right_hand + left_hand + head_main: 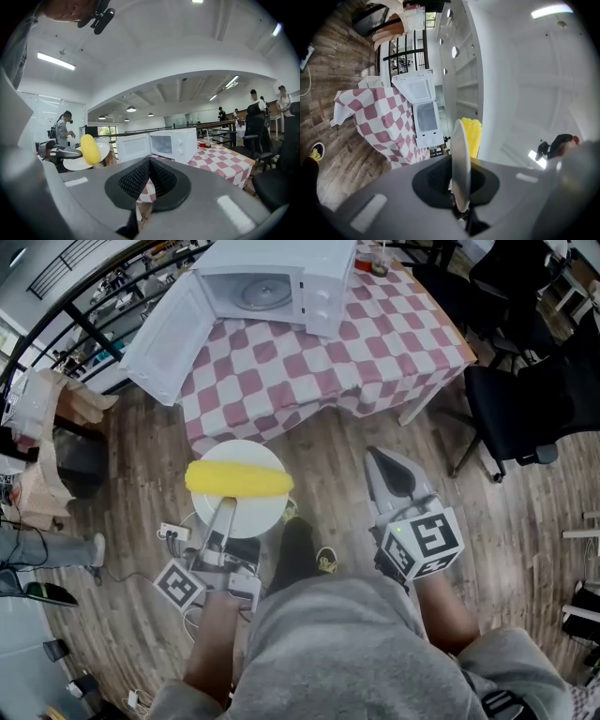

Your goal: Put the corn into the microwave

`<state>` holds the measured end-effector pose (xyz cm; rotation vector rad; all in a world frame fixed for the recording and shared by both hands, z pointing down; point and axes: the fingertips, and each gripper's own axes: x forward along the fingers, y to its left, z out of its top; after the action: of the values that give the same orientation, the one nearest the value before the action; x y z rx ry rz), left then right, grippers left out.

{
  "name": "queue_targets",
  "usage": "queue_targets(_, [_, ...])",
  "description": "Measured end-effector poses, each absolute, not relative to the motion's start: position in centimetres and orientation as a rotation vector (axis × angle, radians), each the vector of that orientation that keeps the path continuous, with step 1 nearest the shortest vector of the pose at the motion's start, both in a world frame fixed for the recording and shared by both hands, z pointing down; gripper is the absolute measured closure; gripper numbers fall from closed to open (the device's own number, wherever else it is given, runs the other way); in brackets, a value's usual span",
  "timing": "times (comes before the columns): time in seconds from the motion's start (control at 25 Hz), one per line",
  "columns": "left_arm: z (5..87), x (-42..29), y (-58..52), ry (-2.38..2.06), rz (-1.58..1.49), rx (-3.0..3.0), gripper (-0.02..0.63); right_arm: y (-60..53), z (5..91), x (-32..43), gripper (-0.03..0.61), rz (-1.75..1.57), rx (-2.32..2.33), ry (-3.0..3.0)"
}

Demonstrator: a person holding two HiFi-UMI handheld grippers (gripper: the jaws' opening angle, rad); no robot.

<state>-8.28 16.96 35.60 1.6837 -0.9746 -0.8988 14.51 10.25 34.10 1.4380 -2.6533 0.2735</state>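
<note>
The left gripper [225, 509] has its jaws closed tight on the near rim of a white plate [251, 519]. In the left gripper view the plate [460, 164] stands edge-on between the pads. The corn [239, 480] lies across the middle of the plate, just beyond the jaw tips and not touched by them. In that same view the corn [474, 136] shows as a yellow cob against one face of the plate.

The plate hangs in the air over the wooden floor [487, 521], a little short of the near edge of the table [375, 348], which has a red-and-white checked cloth.

The right gripper [379, 459] is level with the plate on its other side and well apart from it. Its jaws are pressed together with nothing between them.

Each gripper carries a cube with black-and-white square markers [433, 542].

A white microwave [323, 282] stands near the table's far edge. Its door [169, 338] is swung wide, out past the table's left edge, and a round glass tray [265, 292] lies inside. A cup [380, 259] with a brownish drink stands just beside the microwave, at the far edge.
</note>
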Motion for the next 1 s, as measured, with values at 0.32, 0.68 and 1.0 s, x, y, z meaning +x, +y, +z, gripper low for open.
queue_targets(0.32, [35.8, -9.3, 10.8, -0.955, -0.883, 1.696, 0.599, 4.3, 34.2, 13.9, 0.581, 0.275, 1.46, -2.626])
queue_targets(0.68, [35.4, -10.8, 3.5, -0.923, -0.878, 1.689, 0.598, -2.4, 34.0, 12.1, 0.581, 0.272, 1.468, -2.589])
queue_targets(1.0, [35.7, -13.2, -0.8, -0.916, -0.855, 1.676, 0.599, -7.1, 34.2, 9.1, 0.581, 0.275, 1.462, -2.572])
